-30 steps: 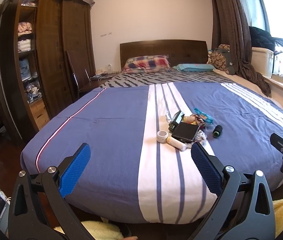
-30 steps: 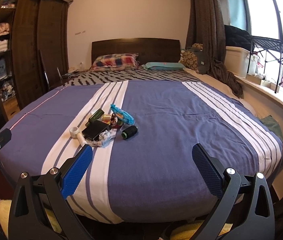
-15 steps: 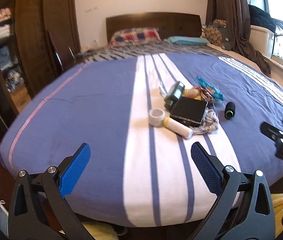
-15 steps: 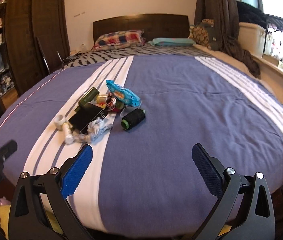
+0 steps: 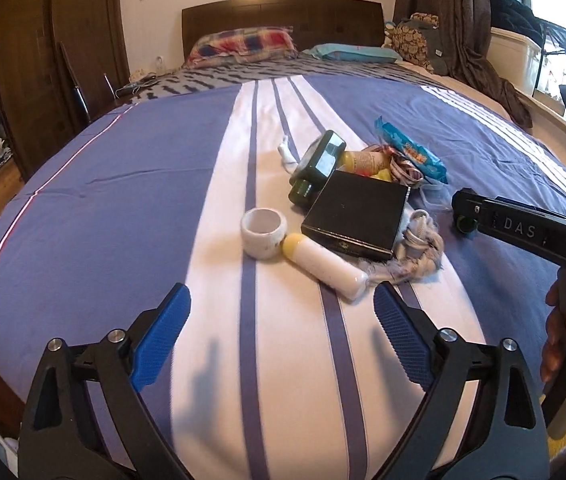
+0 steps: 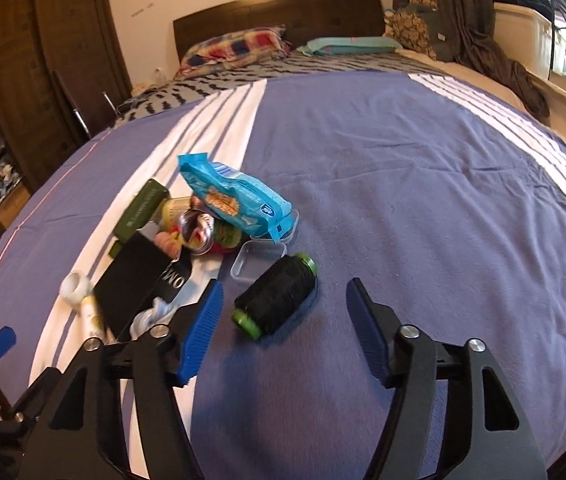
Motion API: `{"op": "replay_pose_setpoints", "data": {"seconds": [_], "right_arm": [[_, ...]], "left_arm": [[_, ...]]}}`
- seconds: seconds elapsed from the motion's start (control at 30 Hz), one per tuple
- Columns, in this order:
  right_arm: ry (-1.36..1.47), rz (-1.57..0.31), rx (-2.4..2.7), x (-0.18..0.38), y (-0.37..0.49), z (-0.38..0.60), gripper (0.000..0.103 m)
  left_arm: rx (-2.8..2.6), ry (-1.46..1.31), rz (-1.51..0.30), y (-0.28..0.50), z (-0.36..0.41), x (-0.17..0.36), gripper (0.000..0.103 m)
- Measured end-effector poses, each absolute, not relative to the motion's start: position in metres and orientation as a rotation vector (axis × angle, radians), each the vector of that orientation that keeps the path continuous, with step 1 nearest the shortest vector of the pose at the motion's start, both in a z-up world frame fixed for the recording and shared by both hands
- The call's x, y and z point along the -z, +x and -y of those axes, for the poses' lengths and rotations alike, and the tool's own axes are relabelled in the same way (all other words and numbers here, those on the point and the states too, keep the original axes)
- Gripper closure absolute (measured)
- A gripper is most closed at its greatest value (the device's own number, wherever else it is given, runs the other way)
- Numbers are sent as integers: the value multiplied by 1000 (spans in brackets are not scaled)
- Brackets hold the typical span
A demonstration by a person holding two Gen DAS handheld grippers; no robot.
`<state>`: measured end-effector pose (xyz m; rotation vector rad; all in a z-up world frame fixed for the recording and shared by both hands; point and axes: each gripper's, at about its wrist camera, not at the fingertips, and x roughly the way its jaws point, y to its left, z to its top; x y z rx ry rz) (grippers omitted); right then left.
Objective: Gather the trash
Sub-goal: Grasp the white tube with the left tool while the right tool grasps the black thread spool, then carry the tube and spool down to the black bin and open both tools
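Note:
A pile of trash lies on the bed. In the left wrist view: a white ring-shaped cup (image 5: 263,233), a white tube with a yellow cap (image 5: 323,265), a black box (image 5: 357,214), a dark green bottle (image 5: 317,168), a blue snack wrapper (image 5: 409,149). My left gripper (image 5: 281,338) is open, just short of the tube. In the right wrist view, a black thread spool with green ends (image 6: 277,296) lies just ahead of my open right gripper (image 6: 283,320). The wrapper (image 6: 237,198), a clear plastic tub (image 6: 257,260) and the black box (image 6: 135,280) lie behind and left of it.
The bed has a blue and white striped cover (image 6: 423,184), with pillows (image 5: 243,42) at the dark headboard. A wooden wardrobe (image 5: 55,40) stands left. Curtains and a window ledge (image 6: 523,40) are on the right. The right gripper's body (image 5: 523,236) shows in the left view.
Both grippers have moved forward and down toward the pile. The spool now lies just ahead of the right fingers, the tube just ahead of the left ones. Both stay open.

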<state>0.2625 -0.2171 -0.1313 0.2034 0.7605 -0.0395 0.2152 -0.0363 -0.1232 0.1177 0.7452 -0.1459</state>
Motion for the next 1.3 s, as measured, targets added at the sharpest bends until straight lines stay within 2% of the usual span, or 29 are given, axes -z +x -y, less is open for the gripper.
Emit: {"op": "replay_pose_setpoints", "data": {"seconds": [0.23,0.33,0.53,0.63,0.7,0.8,1.3], "right_arm": [[196,-787,35,142,275,213,52],[199,-786,41,143,279,215,56],[199,-781,41,143,276,225,57],[194,-774,43,142,271,229,57],[193,-768,45,142,265,231,57],[187,-759,48,141,258,231,57],[156,-676,13,107,196,224,57]], "left_arm": [[133,111,-781,245,48,137,19],[117,99,-801,255,48,142,24],[100,68,-834,265,37,149,39],[95,59,-830,268,31,150,51],[91,56,-826,269,27,149,67],[96,45,-823,269,19,147,85],[153,37,-746,203,6,117,86]]}}
